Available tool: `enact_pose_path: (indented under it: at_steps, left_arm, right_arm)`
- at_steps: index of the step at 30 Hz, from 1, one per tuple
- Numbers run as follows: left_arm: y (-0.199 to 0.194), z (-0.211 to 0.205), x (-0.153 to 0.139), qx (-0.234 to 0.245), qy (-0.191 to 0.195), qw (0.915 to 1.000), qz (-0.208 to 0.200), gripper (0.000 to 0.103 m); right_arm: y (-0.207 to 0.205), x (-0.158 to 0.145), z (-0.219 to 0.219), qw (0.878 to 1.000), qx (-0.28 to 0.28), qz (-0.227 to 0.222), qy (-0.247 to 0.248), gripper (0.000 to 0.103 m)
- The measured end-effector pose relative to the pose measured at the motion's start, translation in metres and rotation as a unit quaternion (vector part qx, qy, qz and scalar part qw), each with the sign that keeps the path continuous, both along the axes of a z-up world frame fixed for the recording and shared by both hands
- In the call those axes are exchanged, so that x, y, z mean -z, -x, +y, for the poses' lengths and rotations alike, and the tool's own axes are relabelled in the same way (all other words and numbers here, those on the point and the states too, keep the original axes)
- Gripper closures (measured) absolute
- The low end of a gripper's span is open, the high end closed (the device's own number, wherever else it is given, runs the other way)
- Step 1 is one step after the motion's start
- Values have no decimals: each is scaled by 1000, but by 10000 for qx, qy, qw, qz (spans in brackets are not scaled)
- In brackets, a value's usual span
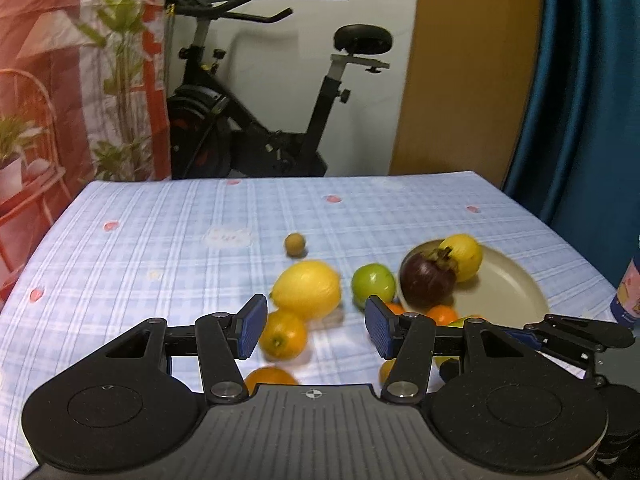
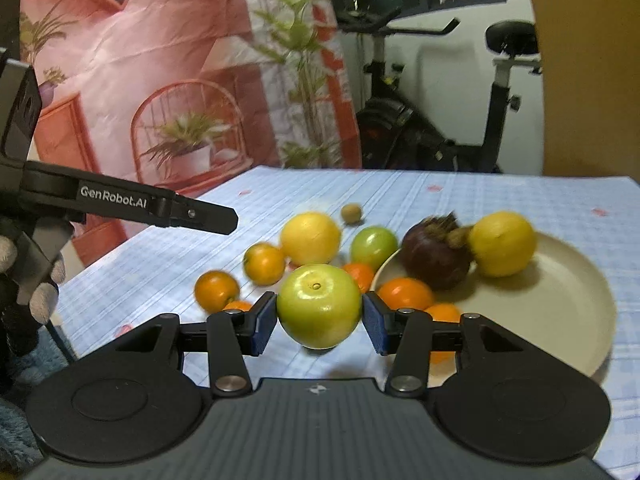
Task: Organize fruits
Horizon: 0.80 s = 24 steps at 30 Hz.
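Behind everything stands a black exercise bike (image 1: 256, 120) against a white wall, with a printed pink backdrop (image 2: 160, 80) at nine o'clock and a blue curtain (image 1: 580, 100) at three. Below them the surface (image 1: 160, 248) wears a pale blue checked cloth dotted with small pink marks.

At three o'clock on the cloth sits a beige plate (image 2: 560, 320), holding a dark purple mangosteen (image 2: 436, 256) with a brown calyx and a yellow lemon (image 2: 502, 242) touching it. Just off the plate's rim at nine o'clock lie a larger yellow lemon (image 2: 310, 238), a green apple on the cloth (image 2: 374, 246), several small oranges (image 2: 264, 264), and, farthest back at twelve o'clock, a tiny brown round fruit (image 2: 351, 213).

The right tongs (image 2: 319, 322) point gently downward and are clenched on a second green apple (image 2: 319, 306), smooth and glossy, its stem dimple facing up, lifted just clear of the cloth with a shadow beneath.

The left tongs (image 1: 316, 328) also tilt downward, released and empty, over the oranges near the larger lemon. In the right wrist view a grey-gloved hand (image 2: 40, 280) grips their handle at nine o'clock.
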<state>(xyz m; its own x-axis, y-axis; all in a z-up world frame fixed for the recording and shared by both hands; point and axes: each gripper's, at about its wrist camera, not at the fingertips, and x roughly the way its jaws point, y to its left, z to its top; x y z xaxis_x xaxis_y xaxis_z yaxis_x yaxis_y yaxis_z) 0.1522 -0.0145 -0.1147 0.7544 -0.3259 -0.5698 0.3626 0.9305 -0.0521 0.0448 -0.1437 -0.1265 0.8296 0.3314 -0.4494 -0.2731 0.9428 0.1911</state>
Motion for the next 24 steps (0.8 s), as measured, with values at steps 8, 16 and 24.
enact_pose_path:
  at_steps: [8,16,24]
  left_arm:
    - [0,-6,9,24,138,9995,280,46]
    - [-4,6,12,-191,258,9988,369,47]
    - [-23,-15,-2,227,118,9997,65,49]
  right_arm:
    - [-2,4,-3,9999,-124,15,-52,54]
    - [-4,8,0,9998,-184,71,-41,54]
    - [-1,3,-7,9999,22,-86,-73,54]
